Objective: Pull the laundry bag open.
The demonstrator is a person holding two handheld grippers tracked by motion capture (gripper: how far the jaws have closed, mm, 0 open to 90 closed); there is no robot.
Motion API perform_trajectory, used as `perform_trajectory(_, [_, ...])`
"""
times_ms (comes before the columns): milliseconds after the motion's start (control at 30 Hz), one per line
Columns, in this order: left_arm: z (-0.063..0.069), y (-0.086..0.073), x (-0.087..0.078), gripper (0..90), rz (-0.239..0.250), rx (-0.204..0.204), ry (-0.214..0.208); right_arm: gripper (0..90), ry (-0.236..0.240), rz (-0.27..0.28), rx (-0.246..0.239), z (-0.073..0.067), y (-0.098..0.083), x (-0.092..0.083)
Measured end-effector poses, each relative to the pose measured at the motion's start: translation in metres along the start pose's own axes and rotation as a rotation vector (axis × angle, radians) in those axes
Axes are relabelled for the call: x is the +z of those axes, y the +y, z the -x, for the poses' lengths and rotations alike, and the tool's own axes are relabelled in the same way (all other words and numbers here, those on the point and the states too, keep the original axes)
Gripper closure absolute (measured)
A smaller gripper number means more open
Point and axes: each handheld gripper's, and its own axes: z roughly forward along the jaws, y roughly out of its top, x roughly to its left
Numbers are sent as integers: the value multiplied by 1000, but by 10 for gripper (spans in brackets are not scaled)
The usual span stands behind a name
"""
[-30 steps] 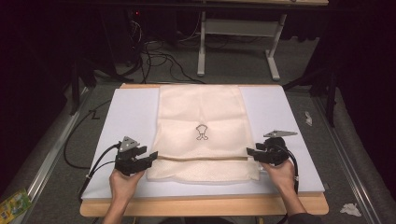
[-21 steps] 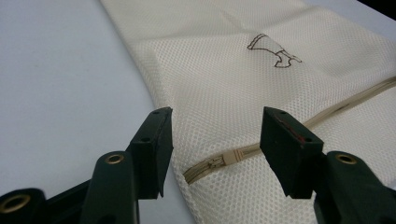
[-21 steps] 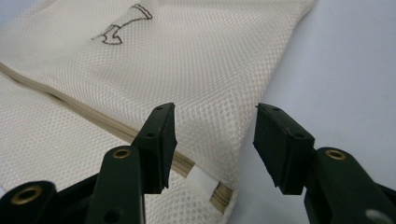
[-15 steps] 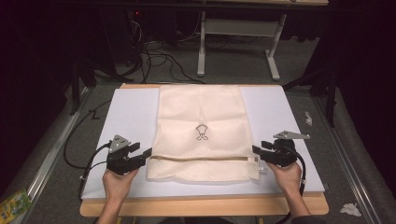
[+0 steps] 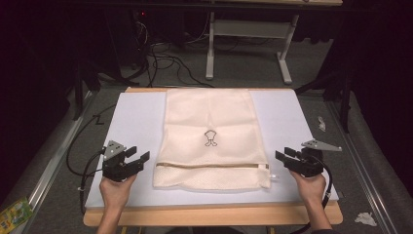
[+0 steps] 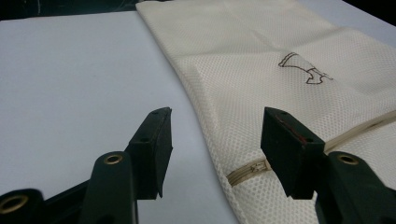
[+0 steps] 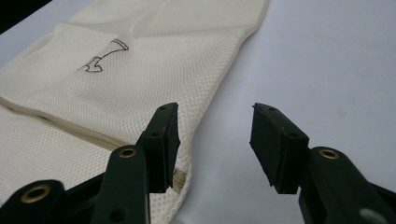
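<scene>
High view: mesh bag (image 5: 210, 141) lies flat; left hand-held gripper (image 5: 138, 157) and right hand-held gripper (image 5: 283, 156) flank it, both open, empty.

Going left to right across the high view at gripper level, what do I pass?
Left gripper → cream mesh bag → its white zipper pull → right gripper, all over the white mat.

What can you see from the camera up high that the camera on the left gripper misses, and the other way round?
The high view takes in the whole mesh bag, both open grippers, left and right, either side of it, the person's hands, and the floor cables beyond the table. The left gripper view adds close detail: the bag's woven mesh and the zip end between its black jaws. Both show the bag's small printed figure, the zip line and the white table.
</scene>
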Motion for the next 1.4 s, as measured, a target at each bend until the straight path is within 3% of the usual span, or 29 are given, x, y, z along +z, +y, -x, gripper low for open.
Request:
perform_trajectory(400, [-10, -8, 2, 430, 4, -33, 29, 545, -16, 18, 46, 14, -11, -5])
perform_trajectory(867, [-22, -19, 19, 427, -32, -75, 44, 543, -41, 9, 80, 27, -22, 3])
perform_trajectory(1400, [-26, -20, 39, 425, -46, -65, 97, 534, -74, 8, 99, 34, -26, 17])
